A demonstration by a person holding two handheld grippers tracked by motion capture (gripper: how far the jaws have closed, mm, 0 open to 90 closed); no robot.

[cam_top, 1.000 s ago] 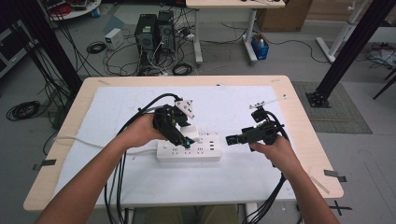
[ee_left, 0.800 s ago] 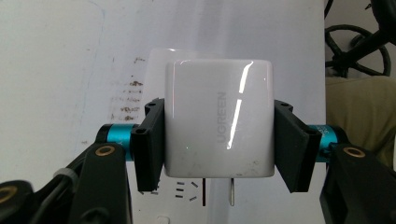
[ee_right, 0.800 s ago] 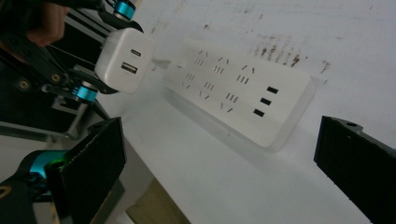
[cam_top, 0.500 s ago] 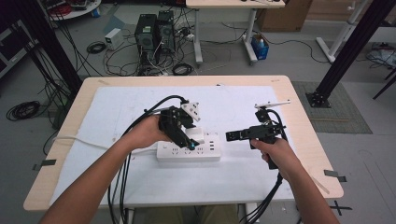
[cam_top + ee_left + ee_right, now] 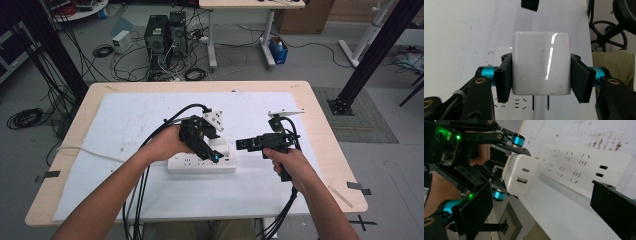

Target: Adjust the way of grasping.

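Here, charger [image 5: 541, 66] prongs toward power strip [image 5: 202, 164].

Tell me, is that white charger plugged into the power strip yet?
Not yet. The white charger sits in the left hand-held gripper, prongs bare above the power strip.

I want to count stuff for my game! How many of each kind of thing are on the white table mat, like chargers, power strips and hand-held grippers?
White charger, clamped in the left hand-held gripper: 1
White power strip: 1
Hand-held grippers, counting the right hand-held gripper with open jaws: 2
Total: 4
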